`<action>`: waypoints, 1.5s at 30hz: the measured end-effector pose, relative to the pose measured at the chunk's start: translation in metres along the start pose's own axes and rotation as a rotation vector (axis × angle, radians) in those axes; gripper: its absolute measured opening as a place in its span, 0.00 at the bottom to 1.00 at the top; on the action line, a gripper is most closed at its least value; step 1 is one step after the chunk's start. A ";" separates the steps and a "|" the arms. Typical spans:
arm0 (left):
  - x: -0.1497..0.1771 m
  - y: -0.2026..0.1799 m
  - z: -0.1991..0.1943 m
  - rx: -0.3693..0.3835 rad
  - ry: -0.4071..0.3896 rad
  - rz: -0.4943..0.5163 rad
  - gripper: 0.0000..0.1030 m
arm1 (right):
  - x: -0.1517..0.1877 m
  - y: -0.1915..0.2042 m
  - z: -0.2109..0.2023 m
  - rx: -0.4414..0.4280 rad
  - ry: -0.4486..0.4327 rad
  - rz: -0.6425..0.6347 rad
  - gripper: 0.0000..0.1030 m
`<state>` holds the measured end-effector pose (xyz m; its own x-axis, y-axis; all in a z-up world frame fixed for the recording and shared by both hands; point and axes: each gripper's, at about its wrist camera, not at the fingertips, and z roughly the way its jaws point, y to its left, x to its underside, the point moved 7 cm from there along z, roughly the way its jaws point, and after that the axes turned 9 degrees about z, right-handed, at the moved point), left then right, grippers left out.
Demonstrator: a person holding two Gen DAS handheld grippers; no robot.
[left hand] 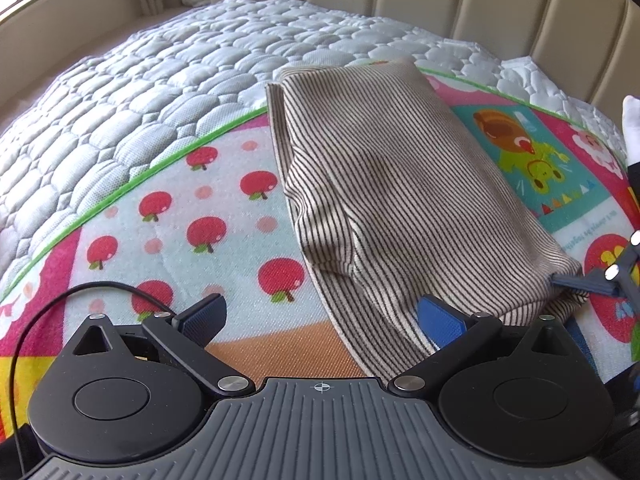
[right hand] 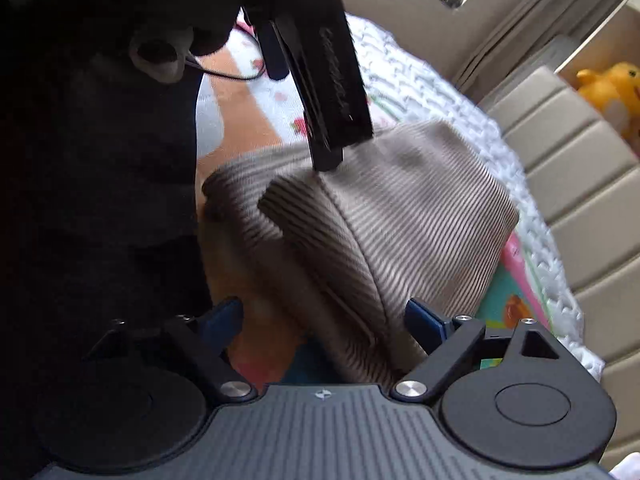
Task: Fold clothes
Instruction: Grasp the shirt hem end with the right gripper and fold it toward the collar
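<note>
A beige garment with thin dark stripes [left hand: 400,184] lies folded into a long block on a colourful play mat [left hand: 180,208]. My left gripper [left hand: 322,320] is open at the garment's near end, with its blue right pad on the cloth edge and the left pad over bare mat. In the right wrist view the same garment [right hand: 400,208] fills the middle. My right gripper [right hand: 324,324] stands open, and a fold of the cloth runs between its fingers without being pinched. One of its fingers [left hand: 580,283] shows at the garment's right corner. A left gripper finger [right hand: 326,156] touches the cloth from above.
The mat lies on a white quilted mattress [left hand: 160,80] with a padded beige headboard [left hand: 480,0] behind. A black cable [left hand: 40,312] loops from the left gripper. A dark sleeve [right hand: 100,160] fills the left of the right wrist view. A yellow plush toy [right hand: 612,88] sits beyond the headboard.
</note>
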<state>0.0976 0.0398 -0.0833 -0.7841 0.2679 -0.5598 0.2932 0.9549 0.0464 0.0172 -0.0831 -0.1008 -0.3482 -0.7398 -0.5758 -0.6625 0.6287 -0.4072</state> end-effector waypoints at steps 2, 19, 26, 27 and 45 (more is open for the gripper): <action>0.000 0.001 0.000 0.003 -0.001 -0.004 1.00 | -0.005 -0.003 0.002 0.004 -0.005 0.015 0.80; -0.013 0.014 -0.030 0.059 -0.142 -0.053 1.00 | -0.003 -0.104 0.030 -0.262 0.105 0.958 0.69; -0.016 -0.015 -0.037 0.151 -0.160 0.130 1.00 | 0.008 -0.117 0.035 -0.335 0.108 1.194 0.69; -0.013 -0.022 -0.033 0.140 -0.144 0.171 1.00 | 0.011 -0.119 0.037 -0.343 0.104 1.227 0.69; -0.010 0.060 -0.012 -0.025 -0.073 -0.248 1.00 | -0.022 -0.021 -0.003 -0.206 0.027 0.364 0.55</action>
<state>0.1162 0.0963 -0.0649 -0.7886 0.0164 -0.6146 0.0830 0.9933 -0.0799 0.0371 -0.0805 -0.0777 -0.5998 -0.4856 -0.6359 -0.6108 0.7913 -0.0282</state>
